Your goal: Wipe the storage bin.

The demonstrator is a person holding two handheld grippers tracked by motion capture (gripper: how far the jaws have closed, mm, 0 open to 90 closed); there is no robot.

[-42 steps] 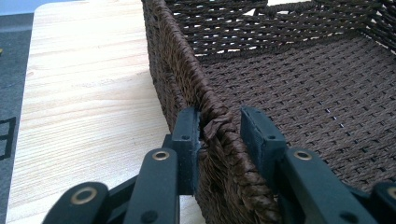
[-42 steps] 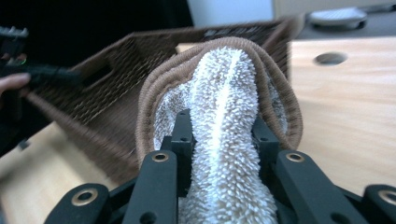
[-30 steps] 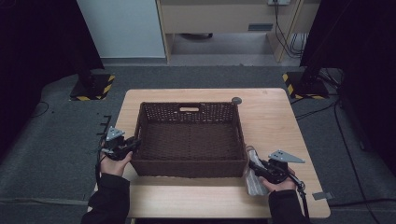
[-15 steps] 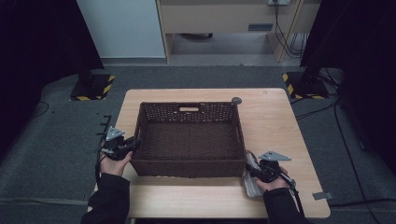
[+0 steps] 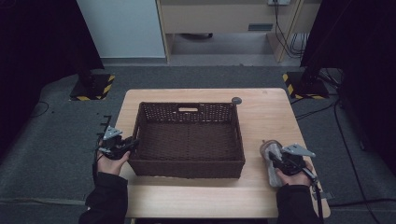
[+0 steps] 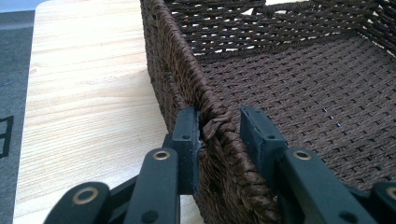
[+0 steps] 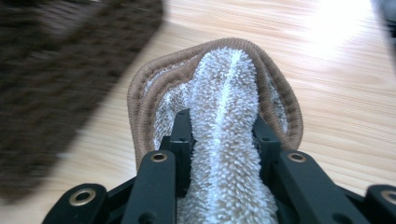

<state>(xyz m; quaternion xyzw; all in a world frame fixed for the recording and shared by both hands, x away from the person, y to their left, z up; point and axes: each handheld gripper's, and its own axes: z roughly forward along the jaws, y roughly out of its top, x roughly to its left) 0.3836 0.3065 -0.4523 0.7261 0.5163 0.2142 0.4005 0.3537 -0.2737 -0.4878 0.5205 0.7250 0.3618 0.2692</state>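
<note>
Now left claw (image 6: 219, 135) pinches basket (image 5: 187, 140) rim; right claw (image 7: 224, 135), easing, grips slipper (image 7: 224, 154).

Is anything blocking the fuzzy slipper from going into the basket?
Only the basket's own right wall stands between them. The right gripper pinches the slipper on the table just beside it, and the basket looks empty inside.

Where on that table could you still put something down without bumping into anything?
Bare wood lies behind the basket, beside a small dark disc, and along the near edge between both arms. The empty basket floor is free too. It is tighter beside the fuzzy slipper in the right claw.
</note>
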